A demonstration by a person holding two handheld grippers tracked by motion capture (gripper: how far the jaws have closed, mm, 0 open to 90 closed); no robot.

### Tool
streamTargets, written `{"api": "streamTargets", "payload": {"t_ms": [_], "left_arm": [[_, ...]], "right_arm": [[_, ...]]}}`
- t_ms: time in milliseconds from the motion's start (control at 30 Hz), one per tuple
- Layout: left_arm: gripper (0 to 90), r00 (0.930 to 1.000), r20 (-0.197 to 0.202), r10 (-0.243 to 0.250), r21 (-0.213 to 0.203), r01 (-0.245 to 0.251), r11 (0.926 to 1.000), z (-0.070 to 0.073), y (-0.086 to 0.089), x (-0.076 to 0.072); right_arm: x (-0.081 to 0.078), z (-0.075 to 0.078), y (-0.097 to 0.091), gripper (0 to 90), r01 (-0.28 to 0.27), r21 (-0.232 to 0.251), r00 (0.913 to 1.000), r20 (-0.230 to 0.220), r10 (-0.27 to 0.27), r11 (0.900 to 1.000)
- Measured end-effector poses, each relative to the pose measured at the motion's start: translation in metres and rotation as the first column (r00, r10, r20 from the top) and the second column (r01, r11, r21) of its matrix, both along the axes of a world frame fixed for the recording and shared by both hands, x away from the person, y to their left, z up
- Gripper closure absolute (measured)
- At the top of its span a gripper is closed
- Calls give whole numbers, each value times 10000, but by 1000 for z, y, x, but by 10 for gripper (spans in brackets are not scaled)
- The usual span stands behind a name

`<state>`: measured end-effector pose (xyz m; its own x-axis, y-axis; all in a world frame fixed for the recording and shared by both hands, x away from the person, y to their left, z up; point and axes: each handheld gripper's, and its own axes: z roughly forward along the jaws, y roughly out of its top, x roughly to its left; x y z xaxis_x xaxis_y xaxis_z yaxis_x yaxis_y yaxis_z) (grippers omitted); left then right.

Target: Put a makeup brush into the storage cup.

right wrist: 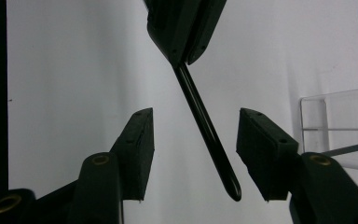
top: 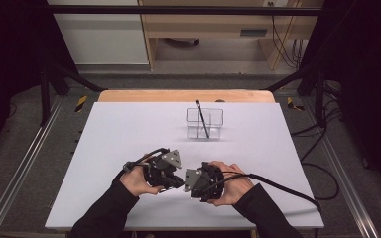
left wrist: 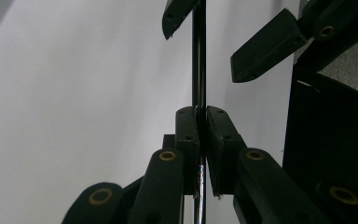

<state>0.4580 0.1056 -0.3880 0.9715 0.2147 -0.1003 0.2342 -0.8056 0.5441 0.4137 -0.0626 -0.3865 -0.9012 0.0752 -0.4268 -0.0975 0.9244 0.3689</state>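
My left gripper [left wrist: 202,116] is shut on a thin black pen [left wrist: 198,70], which sticks out past its fingertips. In the right gripper view that pen [right wrist: 214,149] slants down between the jaws of my right gripper [right wrist: 193,135]. Those jaws stand apart on either side of the pen's rounded end, with a gap on each side. Over the front middle of the white table [top: 129,134], the left gripper [top: 177,181] and the right gripper [top: 188,181] meet tip to tip, each in a person's hand.
A clear plastic container [top: 193,124] stands beyond the middle of the table with another black pen [top: 202,118] leaning in it. Its wall [right wrist: 340,121] lies at the right of the right gripper view. Cables trail off to the right of the table.
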Motion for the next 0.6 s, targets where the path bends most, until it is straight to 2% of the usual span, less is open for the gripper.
{"api": "streamTargets", "payload": {"t_ms": [333,600], "left_arm": [[834,9998,-62,-209,175,210,9996,0,-3,0],[835,9995,-146,-271,253,275,9993,-1,-6,-1]], "right_arm": [[-2,-4,6,601,-605,-695,9972,395,633,9957],[-4,-8,10,688,-831,-1145,9939,627,907,9899]]}}
